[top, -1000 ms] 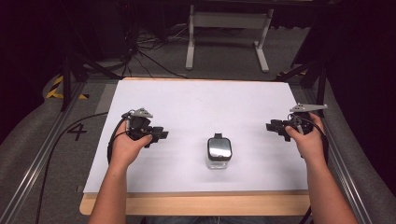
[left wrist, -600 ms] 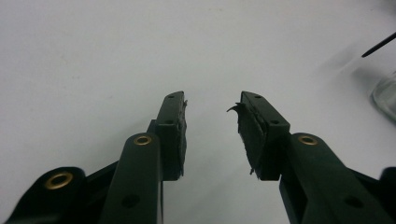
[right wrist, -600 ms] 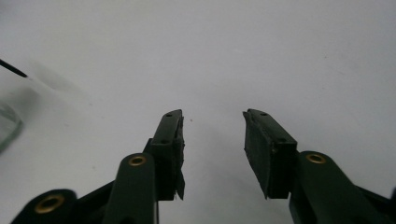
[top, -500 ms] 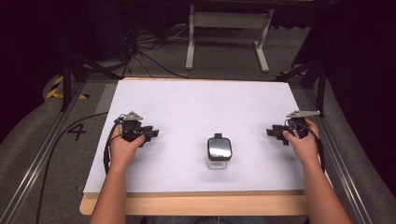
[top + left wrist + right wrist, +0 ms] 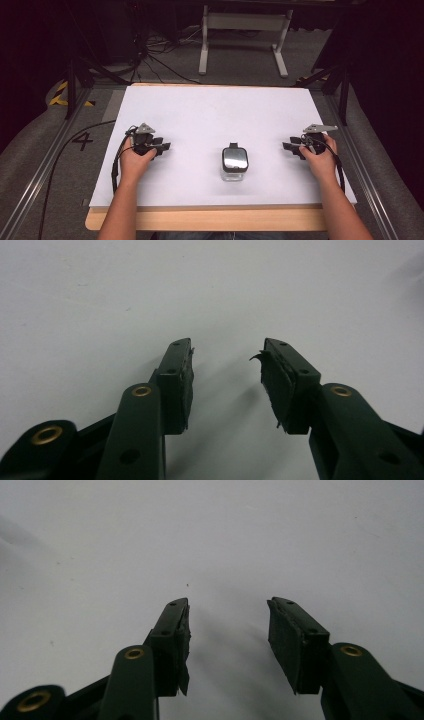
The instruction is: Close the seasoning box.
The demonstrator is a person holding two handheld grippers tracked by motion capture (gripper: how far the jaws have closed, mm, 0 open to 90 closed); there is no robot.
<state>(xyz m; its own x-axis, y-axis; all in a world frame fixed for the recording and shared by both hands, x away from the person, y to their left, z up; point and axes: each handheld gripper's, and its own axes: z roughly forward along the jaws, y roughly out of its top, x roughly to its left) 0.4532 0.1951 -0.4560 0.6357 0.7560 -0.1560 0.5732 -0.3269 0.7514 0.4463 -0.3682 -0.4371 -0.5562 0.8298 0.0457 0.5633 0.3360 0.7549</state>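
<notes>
A clear glass jar with a shiny dark lid [image 5: 234,160] stands on the white table sheet [image 5: 215,115], near the front middle. My left gripper [image 5: 165,146] rests low on the sheet well to the jar's left, jaws pointing right toward it. My right gripper [image 5: 286,146] sits to the jar's right, jaws pointing left. In the left gripper view the left gripper [image 5: 227,356] stands open over bare white sheet, nothing between its pads. In the right gripper view the right gripper [image 5: 227,611] is open as well, with only white surface ahead.
The wooden table edge [image 5: 210,220] runs along the front. Metal rails [image 5: 40,180] flank both sides. A white frame stand [image 5: 242,30] and cables [image 5: 150,55] lie on the floor beyond the table. A black cable [image 5: 65,150] trails off left.
Both hands have drawn back toward the front edge and lowered onto the sheet. The jar has stayed put.
</notes>
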